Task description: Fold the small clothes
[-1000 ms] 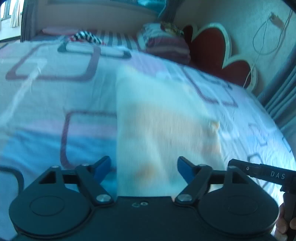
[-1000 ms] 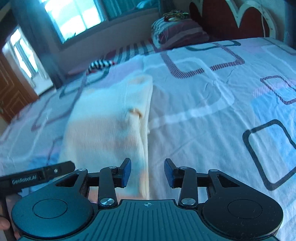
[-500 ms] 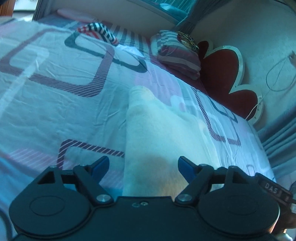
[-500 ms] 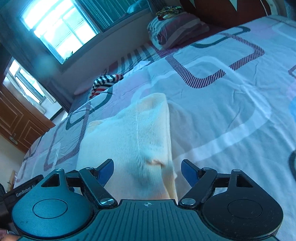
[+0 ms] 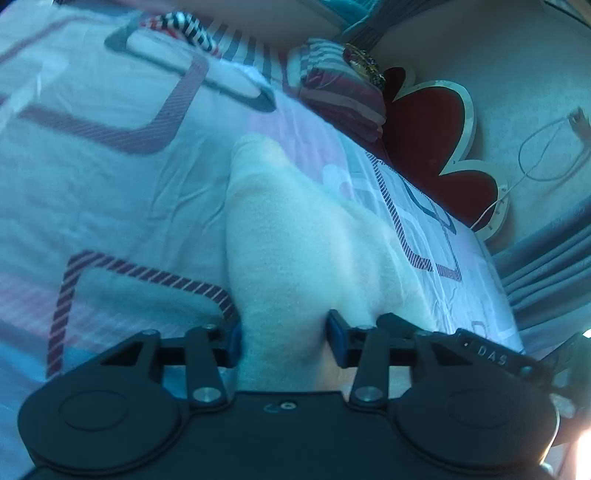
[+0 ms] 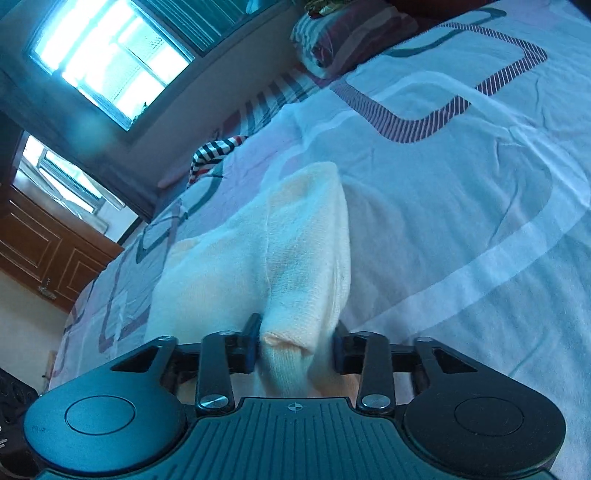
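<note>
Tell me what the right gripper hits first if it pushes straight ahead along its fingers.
The cream garment. It already sits bunched between the right gripper fingers, so pushing on only drives deeper into the cloth lying on the bedsheet. Whether the pads already pinch it is unclear.

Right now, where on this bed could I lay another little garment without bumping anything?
Best on the bare bedspread to the right of the cream garment. There is also bare sheet on its other side. It is crowded by the striped pillow and striped cloth, and around both claws gripping the garment.
</note>
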The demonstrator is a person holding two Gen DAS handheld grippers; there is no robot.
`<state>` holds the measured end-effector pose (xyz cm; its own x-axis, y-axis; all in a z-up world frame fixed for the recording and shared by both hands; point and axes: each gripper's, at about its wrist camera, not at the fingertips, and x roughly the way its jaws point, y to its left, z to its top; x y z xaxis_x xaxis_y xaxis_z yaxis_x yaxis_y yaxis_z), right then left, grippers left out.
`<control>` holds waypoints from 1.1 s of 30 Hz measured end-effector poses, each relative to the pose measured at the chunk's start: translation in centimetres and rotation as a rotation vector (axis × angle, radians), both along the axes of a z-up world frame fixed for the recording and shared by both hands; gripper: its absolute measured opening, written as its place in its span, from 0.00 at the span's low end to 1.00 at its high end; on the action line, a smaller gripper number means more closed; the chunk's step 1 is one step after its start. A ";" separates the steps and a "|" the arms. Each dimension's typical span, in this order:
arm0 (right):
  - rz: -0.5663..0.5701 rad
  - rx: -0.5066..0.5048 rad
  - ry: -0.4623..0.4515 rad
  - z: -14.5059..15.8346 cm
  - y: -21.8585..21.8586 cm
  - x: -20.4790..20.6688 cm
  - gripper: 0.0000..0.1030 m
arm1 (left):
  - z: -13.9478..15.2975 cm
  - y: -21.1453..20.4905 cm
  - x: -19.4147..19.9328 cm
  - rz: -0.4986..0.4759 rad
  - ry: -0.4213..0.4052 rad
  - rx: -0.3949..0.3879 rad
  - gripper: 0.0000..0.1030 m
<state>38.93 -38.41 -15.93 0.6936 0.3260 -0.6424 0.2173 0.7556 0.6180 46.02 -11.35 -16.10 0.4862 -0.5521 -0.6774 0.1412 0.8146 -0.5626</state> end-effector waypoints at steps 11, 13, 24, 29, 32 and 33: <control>0.049 0.000 -0.127 4.9 2.2 -1.6 0.29 | 5.3 1.1 -3.1 0.027 -0.137 0.082 0.29; 0.073 0.014 -0.154 5.8 3.2 -1.5 0.29 | 6.3 2.0 -3.8 0.047 -0.154 0.093 0.29; 0.219 0.054 -0.225 9.4 14.3 -0.7 0.29 | 9.3 13.1 -6.4 0.183 -0.203 0.119 0.29; 0.240 0.062 -0.234 9.2 22.0 0.5 0.30 | 9.4 20.6 -5.4 0.201 -0.207 0.102 0.29; 0.245 0.071 -0.237 8.6 26.7 1.5 0.29 | 9.1 25.1 -4.5 0.204 -0.213 0.105 0.29; 0.248 0.070 -0.238 8.3 28.3 1.9 0.29 | 8.9 26.3 -4.1 0.204 -0.211 0.106 0.29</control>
